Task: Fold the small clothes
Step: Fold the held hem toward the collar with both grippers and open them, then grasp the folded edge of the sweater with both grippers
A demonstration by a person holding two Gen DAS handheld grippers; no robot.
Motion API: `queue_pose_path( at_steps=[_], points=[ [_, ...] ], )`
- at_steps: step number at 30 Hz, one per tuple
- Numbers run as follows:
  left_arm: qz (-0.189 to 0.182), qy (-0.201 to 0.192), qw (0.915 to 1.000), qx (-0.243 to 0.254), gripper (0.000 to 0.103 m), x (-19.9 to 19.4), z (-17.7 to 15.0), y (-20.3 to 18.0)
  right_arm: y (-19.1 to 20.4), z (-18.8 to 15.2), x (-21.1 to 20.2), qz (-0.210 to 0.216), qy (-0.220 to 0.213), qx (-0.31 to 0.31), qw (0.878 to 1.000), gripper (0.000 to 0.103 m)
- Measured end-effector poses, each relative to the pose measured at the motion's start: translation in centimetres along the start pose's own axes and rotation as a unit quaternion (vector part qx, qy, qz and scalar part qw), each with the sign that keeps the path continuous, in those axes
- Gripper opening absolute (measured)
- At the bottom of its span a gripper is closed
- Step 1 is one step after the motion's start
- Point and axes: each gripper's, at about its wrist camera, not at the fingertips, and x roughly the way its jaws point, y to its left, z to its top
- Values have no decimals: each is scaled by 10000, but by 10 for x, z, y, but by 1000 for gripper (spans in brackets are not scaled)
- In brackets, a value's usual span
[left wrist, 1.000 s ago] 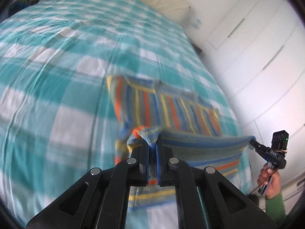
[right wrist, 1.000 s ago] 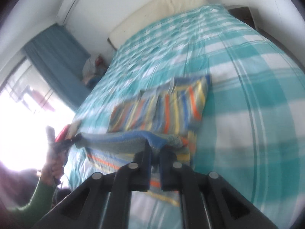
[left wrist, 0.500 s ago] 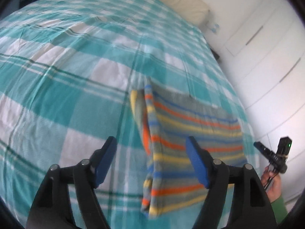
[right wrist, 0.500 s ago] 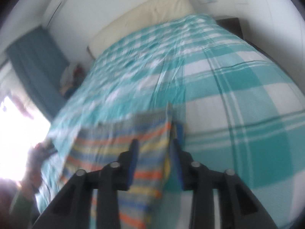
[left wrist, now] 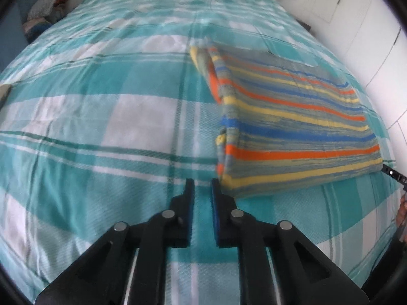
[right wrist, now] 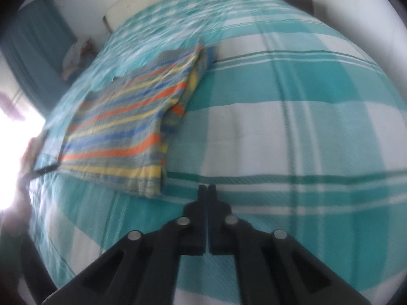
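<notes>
Both empty, left gripper (left wrist: 202, 189) slightly parted, right gripper (right wrist: 207, 190) pinched closed; I'd regrip the striped garment (left wrist: 292, 124) at its near corners, folding square.

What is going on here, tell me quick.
A person is folding small clothes on a bed with a tool in each hand. The striped garment lies folded flat on the checked cover, with nothing gripping it. The left tool sits just beside its near corner, slightly open and empty. The right tool is shut and empty.
</notes>
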Motion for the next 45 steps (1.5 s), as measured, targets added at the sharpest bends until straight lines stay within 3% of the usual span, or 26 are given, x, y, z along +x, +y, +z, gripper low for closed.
queue_pose_path(
  at_steps=[2,3,4,8,11,18,41,45],
  points=[
    [-63,-373,9992,-131,70,-23,-9,2,-3,-10,-20,-84,-336,3,9994,52],
    [-112,-669,9975,-177,78,-39,-17,1,-4,-16,-30,-210,-543,1,9983,87],
    [-120,-898,9957,-186,85,-50,-23,-2,-5,-22,-40,-364,-785,-5,9962,97],
    [-203,-1436,9894,-83,89,-68,-35,-29,2,-35,-53,-988,-1299,-226,9863,97],
    [-293,-1664,9856,120,96,-58,-40,-51,5,-44,-44,-1181,-1345,-299,9834,97],
    [-110,-1410,9880,620,96,-21,-69,-79,1,-59,-20,-1241,-1121,-259,9856,98],
    [4,-1339,9892,590,96,-15,-72,-82,2,-62,-18,-1208,-1104,-275,9861,102],
    [5,-1488,9871,596,96,-28,-74,-83,2,-61,-18,-1194,-1088,-269,9865,102]
  ],
)
